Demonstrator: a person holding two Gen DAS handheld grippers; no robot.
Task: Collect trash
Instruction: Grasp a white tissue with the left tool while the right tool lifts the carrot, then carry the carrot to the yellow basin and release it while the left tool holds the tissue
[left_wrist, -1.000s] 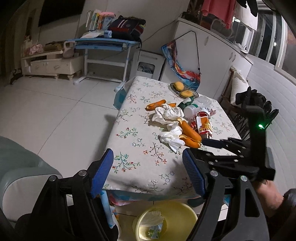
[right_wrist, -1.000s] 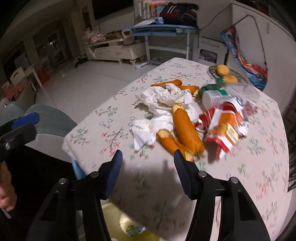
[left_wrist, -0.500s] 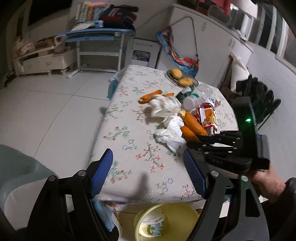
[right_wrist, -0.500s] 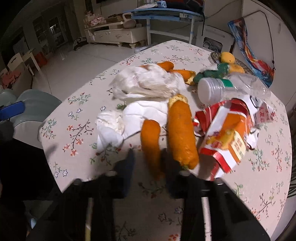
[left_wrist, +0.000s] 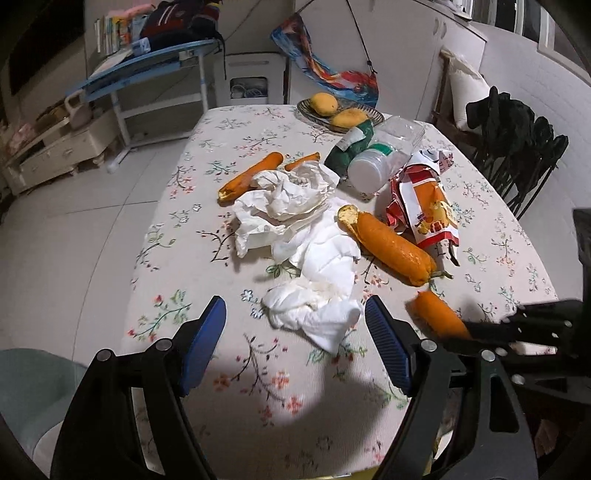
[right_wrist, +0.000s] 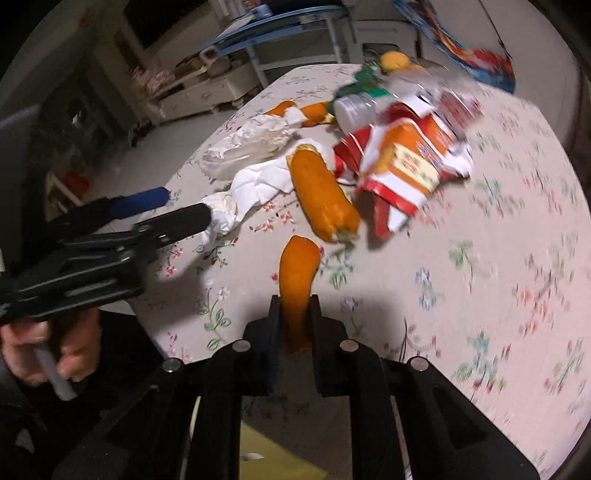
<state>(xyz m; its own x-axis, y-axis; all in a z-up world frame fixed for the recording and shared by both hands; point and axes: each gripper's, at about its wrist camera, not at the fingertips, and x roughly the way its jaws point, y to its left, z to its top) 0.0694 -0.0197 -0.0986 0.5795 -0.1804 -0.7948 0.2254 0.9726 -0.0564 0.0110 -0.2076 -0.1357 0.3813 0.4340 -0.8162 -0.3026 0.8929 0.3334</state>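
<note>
The right gripper (right_wrist: 294, 314) has its jaws clamped narrow on one end of an orange peel (right_wrist: 297, 284), a hold that would let it lift clear of the table (right_wrist: 498, 258); the left gripper (left_wrist: 295, 343) hangs with jaws wide and empty over a crumpled tissue (left_wrist: 314, 314), probably its next pick; more trash lies mid-table.

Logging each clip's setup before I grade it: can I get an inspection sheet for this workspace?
Surface: table under a floral cloth.
Job's things: small orange peel, large orange peel, crumpled tissues, snack wrapper, plastic bottle.
Clutter: fruit basket.
Grippers: right hand-held gripper shut on the small orange peel; left hand-held gripper open, tissues between its fingers.
Cables: nothing seen.
Surroundings: blue desk, chair.
</note>
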